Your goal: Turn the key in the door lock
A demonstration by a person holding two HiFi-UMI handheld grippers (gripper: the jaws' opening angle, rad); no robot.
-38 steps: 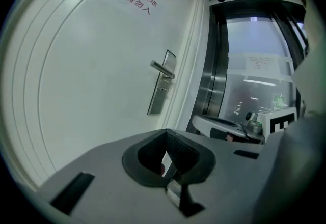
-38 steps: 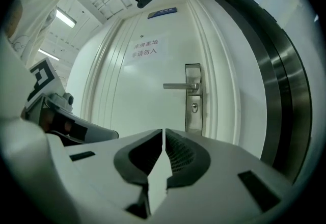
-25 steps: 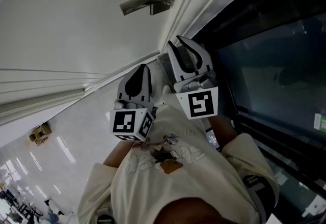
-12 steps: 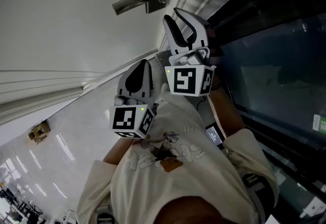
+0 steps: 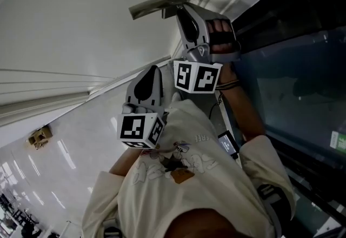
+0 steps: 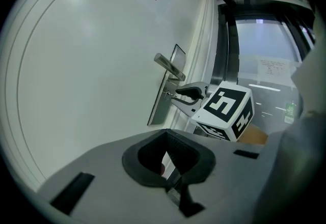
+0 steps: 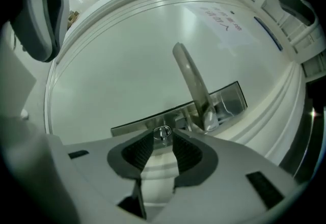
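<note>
My right gripper [image 7: 159,135] is slightly open, the key [image 7: 163,132] directly between its tips, seated in the door lock [image 7: 229,101] just ahead. Gripping and turning remain, I judge. My left gripper [image 6: 166,132] is closed, empty.

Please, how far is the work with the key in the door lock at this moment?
Done: the key sits in the lock plate, and the right gripper has its tongs either side of it. In hand: closing on the key; the tongs look apart. Remaining: the turn itself. The left gripper is shut, empty, held back from the lock.
</note>
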